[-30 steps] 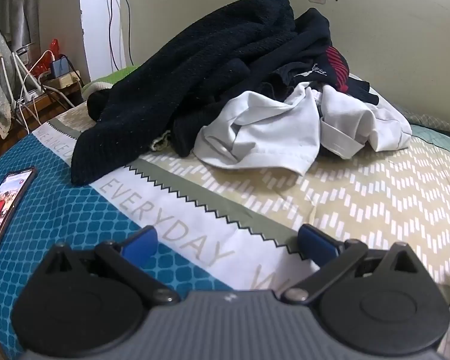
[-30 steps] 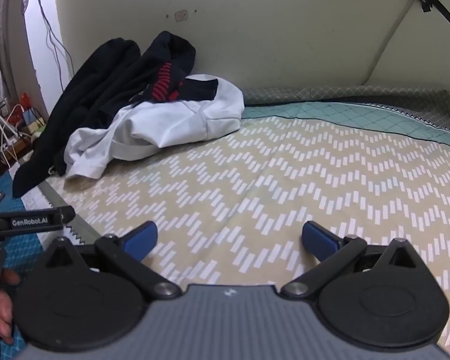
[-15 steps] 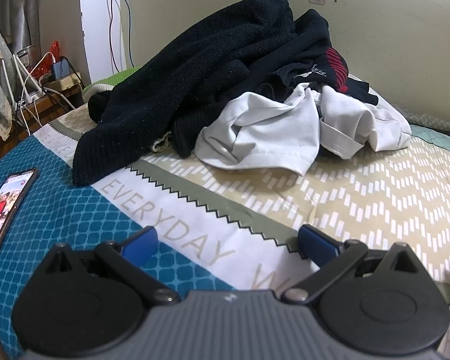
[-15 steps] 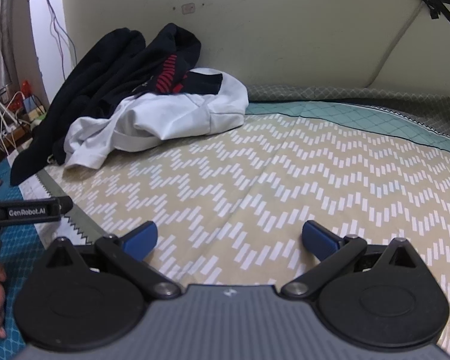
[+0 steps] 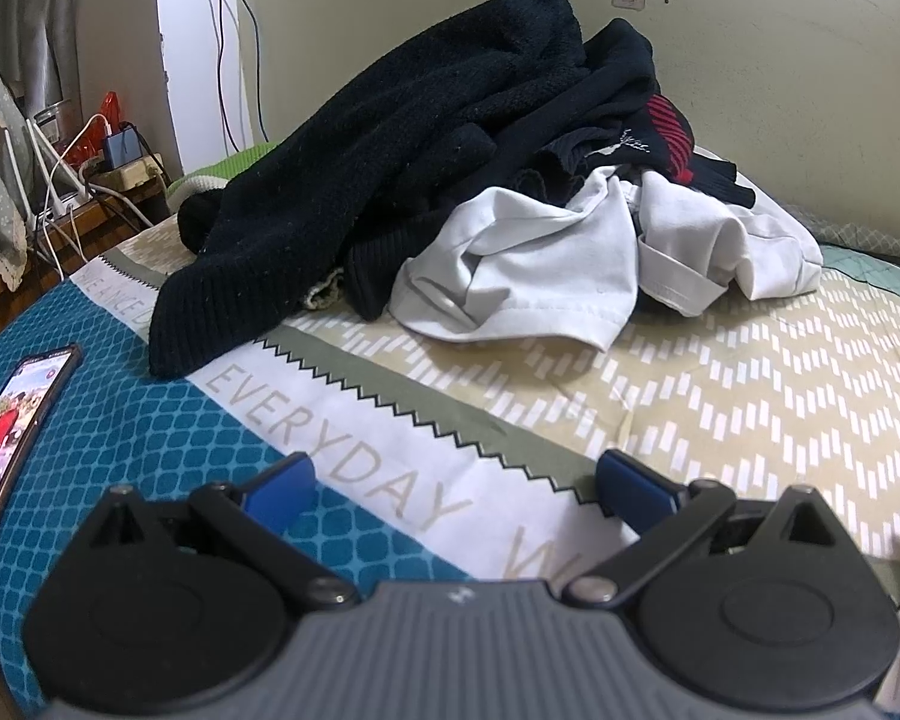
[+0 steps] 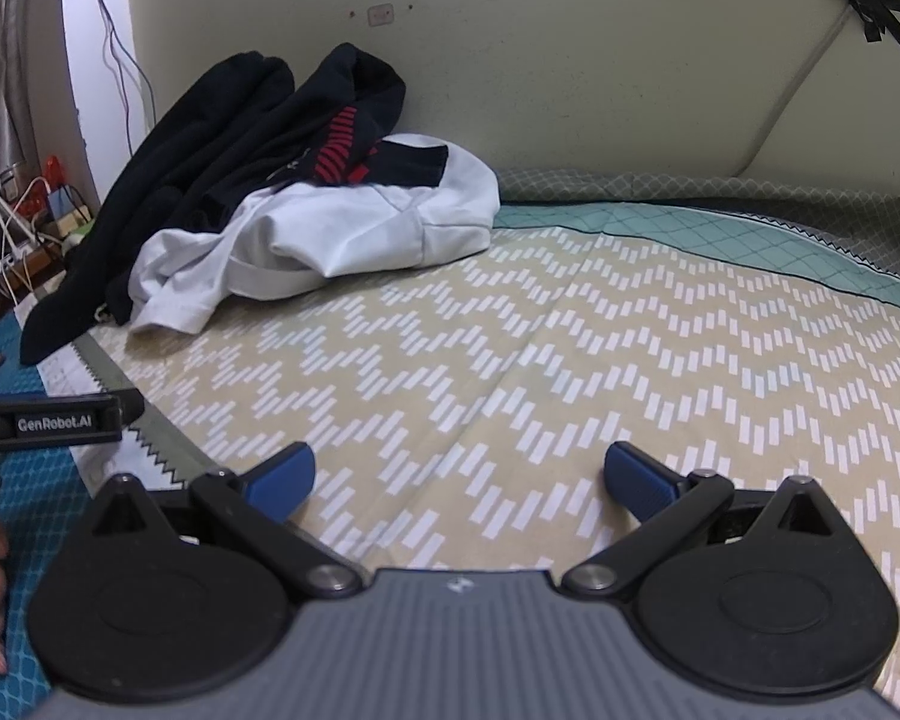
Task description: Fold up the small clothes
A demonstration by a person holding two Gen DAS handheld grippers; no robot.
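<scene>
A pile of clothes lies at the far left of the bed against the wall: a dark knit sweater (image 5: 354, 138) (image 6: 168, 180), a dark garment with red stripes (image 5: 666, 126) (image 6: 342, 144) and a crumpled white garment (image 5: 546, 258) (image 6: 354, 228) in front. My left gripper (image 5: 453, 486) is open and empty, low over the bedspread, short of the pile. My right gripper (image 6: 459, 474) is open and empty over the chevron bedspread (image 6: 570, 360), to the right of the pile. The left gripper's side shows in the right wrist view (image 6: 54, 423).
A phone (image 5: 12, 432) with a lit screen lies on the blue part of the cover at the left. A side table with cables and chargers (image 5: 108, 162) stands past the bed's left edge. The wall (image 6: 570, 60) runs behind the bed.
Both grippers have drifted slightly; the right view has shifted so the pile sits further right and closer. Both stay open and empty. The clothes have not moved.
</scene>
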